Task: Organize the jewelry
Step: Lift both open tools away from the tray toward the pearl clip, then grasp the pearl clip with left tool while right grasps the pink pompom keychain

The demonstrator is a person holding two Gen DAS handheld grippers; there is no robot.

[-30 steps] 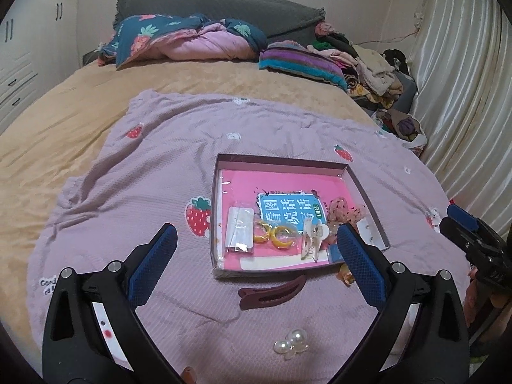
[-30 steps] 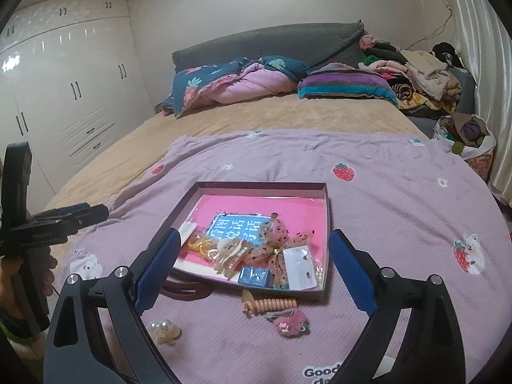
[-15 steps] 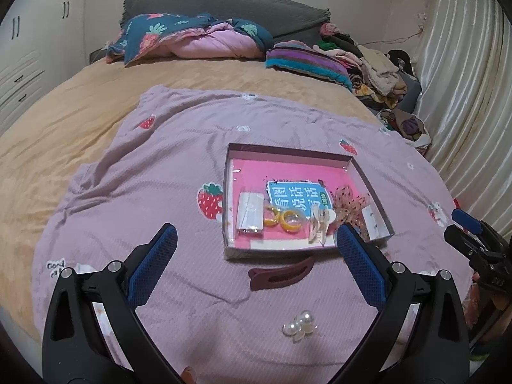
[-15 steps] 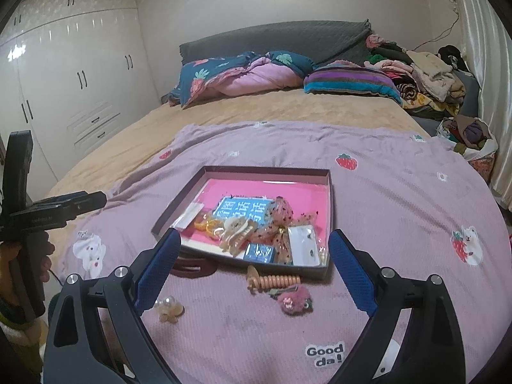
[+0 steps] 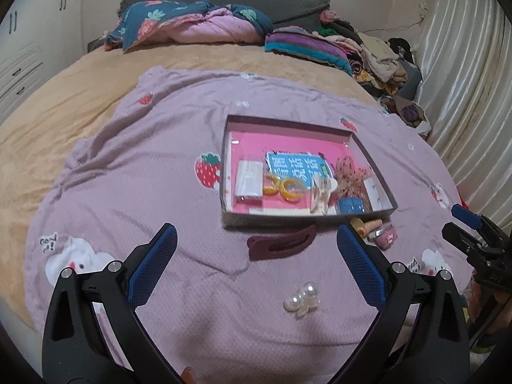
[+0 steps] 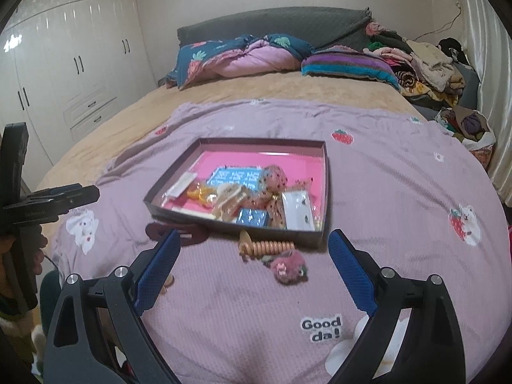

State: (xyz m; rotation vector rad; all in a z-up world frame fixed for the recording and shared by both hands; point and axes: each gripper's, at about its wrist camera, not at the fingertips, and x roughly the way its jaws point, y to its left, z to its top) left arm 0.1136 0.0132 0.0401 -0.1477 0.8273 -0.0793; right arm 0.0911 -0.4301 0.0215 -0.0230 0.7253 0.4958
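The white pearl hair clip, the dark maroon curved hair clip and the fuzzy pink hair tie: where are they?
White pearl hair clip (image 5: 302,300), left wrist view, on its pearls.
Dark maroon curved hair clip (image 5: 281,243), left wrist view, mid-body.
Fuzzy pink hair tie (image 6: 288,265), right wrist view, fluffy centre.

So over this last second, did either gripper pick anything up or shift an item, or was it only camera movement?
Only the grippers moved: both backed off from the box, leaving more blanket in view. The left gripper and right gripper stayed open and empty. The maroon clip, pearl clip, coil tie and fuzzy clip lie where they were.
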